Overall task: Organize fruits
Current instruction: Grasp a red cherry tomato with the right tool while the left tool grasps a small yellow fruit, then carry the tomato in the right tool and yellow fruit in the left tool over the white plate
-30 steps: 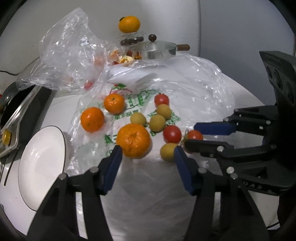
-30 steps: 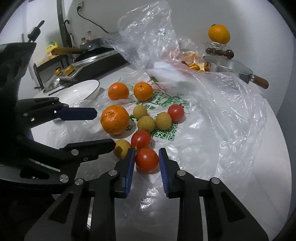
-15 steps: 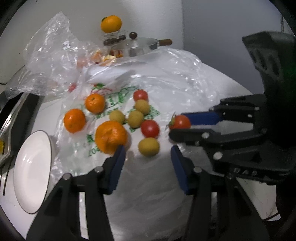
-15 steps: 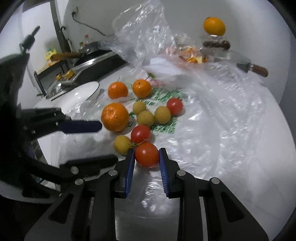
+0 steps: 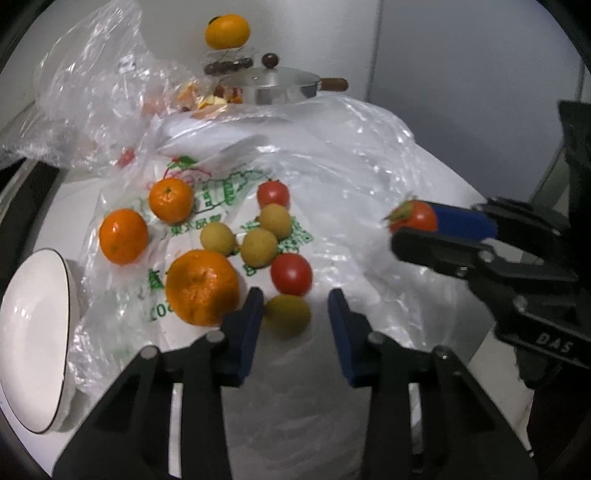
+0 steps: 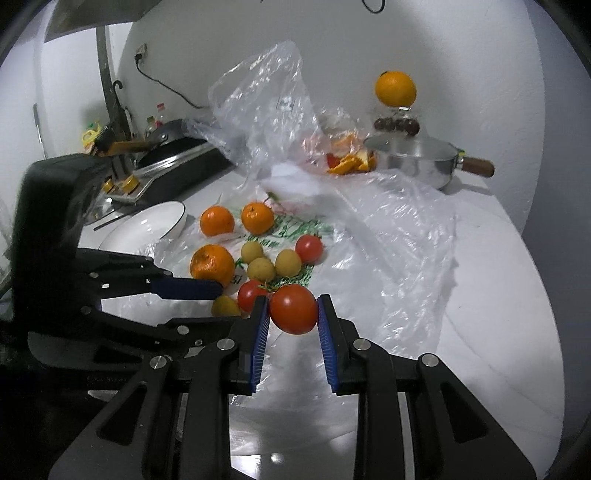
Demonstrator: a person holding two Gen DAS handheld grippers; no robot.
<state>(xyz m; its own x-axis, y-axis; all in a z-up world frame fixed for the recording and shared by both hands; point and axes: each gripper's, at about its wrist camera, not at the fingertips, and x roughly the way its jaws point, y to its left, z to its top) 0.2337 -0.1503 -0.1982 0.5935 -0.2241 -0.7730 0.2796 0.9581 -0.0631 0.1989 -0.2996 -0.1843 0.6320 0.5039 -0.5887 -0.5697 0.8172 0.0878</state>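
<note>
Since a second ago, the right gripper (image 6: 291,325) has lifted its tomato (image 6: 293,308) clear of the bag (image 5: 332,177); earlier that fruit sat on the plastic beside a second tomato. The left gripper (image 5: 295,317) has left the big orange (image 5: 202,287) it was flanking and now frames a yellow fruit (image 5: 287,314).

Right gripper: clamped on the tomato, both blue pads pressing its sides, fruit held above the bag's near edge.

Left gripper: jaws narrow and closing, the yellow fruit between them. Pads do not yet appear to touch it; blur prevents certainty.

Remaining on the bag, mid-surface: the big orange, two small oranges (image 5: 147,218) toward the left edge, three more yellow fruits (image 5: 255,236) clustered together, and two tomatoes (image 5: 291,274), one next to the left gripper's target, one beyond the cluster.

Bowl (image 5: 33,325): at the surface's left edge, touching the bag, nothing visible in it.

Far edge: a pan (image 5: 277,86), peel scraps (image 6: 351,162) and another orange (image 5: 227,31) perched on a stand.

Assessment: sorting is at an early stage. One fruit is in hand, one about to be gripped, none visibly delivered. Where the fruits are meant to go is not shown; the bowl is the likely receiver. Nearly all fruit is outstanding.
</note>
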